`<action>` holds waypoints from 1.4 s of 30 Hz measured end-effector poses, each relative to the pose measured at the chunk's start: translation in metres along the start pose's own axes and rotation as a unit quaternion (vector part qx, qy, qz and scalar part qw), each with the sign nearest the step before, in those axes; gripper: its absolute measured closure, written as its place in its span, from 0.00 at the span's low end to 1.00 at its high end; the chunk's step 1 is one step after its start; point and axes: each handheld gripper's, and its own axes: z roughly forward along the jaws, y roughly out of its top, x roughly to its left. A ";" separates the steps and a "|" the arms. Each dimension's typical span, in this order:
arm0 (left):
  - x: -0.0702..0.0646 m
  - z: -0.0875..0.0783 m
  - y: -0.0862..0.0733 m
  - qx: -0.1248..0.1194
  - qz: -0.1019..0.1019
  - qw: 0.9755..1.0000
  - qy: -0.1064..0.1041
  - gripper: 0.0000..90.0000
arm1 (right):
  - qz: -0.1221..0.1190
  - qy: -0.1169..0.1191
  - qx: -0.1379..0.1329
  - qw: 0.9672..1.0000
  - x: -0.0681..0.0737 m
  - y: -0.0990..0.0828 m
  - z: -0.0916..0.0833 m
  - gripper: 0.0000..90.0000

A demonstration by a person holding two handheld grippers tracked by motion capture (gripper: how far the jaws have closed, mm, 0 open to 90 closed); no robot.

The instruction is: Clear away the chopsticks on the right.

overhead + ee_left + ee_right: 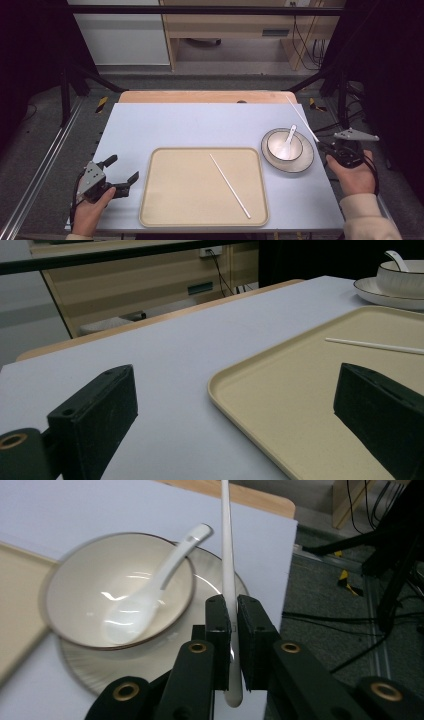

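Chopstick point(228, 565), white: clamped near its thick end in right gripper point(233, 625), jaws closed on it; held beside bowl point(120, 587) and plate point(306, 159), long axis slanting up and away, tip toward table's far right corner. Left gripper point(235, 410): jaws wide, empty, at tray's point(280, 405) left edge.

A tray point(160, 210) lies at the centre of the bench point(200, 125), toward its near edge. One chopstick point(230, 186) lies on the tray, running from 11 o'clock to 5 o'clock. At the tray's 2 o'clock a plate point(306, 161) carries a bowl point(278, 142), and a spoon point(287, 144) rests in the bowl. At the plate's 3 o'clock the right hand-held gripper point(324, 146) holds a second chopstick point(301, 119) slanting toward 11 o'clock. The left hand-held gripper point(123, 174) sits at the tray's 9 o'clock.
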 end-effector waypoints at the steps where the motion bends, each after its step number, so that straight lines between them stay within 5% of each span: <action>1: 0.001 0.000 0.000 0.000 -0.001 1.000 0.001 0.04 | -0.006 0.001 -0.005 1.000 0.006 0.000 -0.006 0.93; 2: 0.001 0.000 0.000 0.000 -0.001 1.000 0.001 0.04 | -0.006 0.001 -0.005 1.000 0.006 0.000 -0.006 0.93; 8: -0.001 0.000 0.000 0.000 0.000 1.000 0.000 0.04 | -0.033 0.027 -0.030 0.999 0.069 -0.009 -0.042 0.93; 9: -0.001 0.000 0.000 0.000 0.000 1.000 0.000 0.04 | -0.033 0.027 -0.030 0.999 0.069 -0.009 -0.042 0.93; 10: -0.001 0.001 0.000 0.001 0.001 1.000 -0.001 0.04 | -0.043 0.040 -0.031 0.998 0.089 -0.013 -0.045 0.93; 20: 0.000 0.001 -0.001 0.000 -0.002 1.000 -0.002 0.04 | -0.090 0.084 -0.001 0.992 0.158 -0.024 -0.032 0.93; 33: -0.002 0.002 0.000 0.002 -0.001 1.000 -0.006 0.04 | -0.106 0.105 0.039 0.988 0.192 -0.050 -0.015 0.93; 42: -0.002 0.002 0.000 0.002 0.000 1.000 -0.006 0.04 | -0.088 0.116 0.058 0.988 0.204 -0.063 -0.001 0.93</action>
